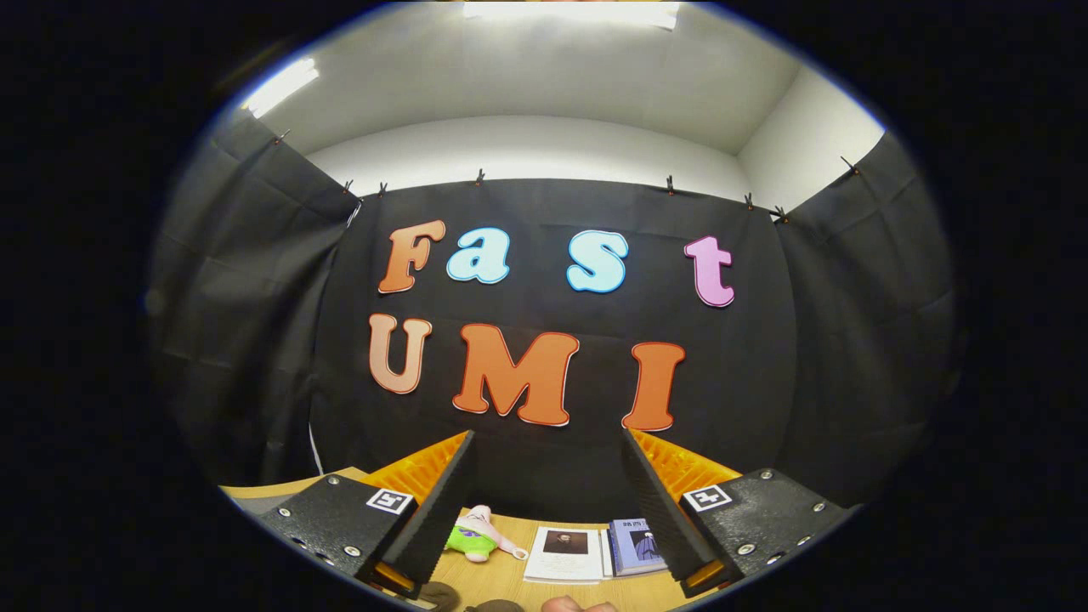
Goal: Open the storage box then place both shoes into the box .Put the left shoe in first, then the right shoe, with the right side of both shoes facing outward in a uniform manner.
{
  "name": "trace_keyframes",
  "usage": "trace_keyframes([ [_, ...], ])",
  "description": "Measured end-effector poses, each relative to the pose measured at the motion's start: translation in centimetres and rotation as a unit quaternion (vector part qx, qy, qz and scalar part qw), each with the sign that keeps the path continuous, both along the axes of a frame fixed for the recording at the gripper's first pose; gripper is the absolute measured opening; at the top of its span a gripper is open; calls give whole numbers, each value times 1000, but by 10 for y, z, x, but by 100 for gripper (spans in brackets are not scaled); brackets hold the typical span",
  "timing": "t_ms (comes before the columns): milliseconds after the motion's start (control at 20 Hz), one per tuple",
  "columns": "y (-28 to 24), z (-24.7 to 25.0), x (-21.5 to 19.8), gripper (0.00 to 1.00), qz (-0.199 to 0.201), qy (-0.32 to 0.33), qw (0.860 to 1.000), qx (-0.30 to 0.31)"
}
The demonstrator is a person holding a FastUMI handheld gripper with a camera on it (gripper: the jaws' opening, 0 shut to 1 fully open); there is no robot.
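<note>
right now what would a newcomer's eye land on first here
The gripper with its jaws spread wide and empty, raised toward the black cloth wall. Between the jaws, on the wooden table, lie a green and pink plush toy and two booklets beside it.

Black cloth wall (255, 340), wooden table (510, 578), ceiling lights (280, 85).

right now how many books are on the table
2: a white book between the open tongs, and a blue book touching its side by one finger. Others may be hidden.
</note>
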State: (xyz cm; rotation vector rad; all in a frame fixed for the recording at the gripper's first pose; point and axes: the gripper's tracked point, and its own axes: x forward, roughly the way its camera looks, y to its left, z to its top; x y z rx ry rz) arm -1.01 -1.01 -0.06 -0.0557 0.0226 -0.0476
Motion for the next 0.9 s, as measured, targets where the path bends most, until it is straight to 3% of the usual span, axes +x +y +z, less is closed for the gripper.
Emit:
trace_keyframes([
  [550,8,-8,5,99,9,14,1000,19],
  [900,44,-56,13,99,53,83,993,58],
])
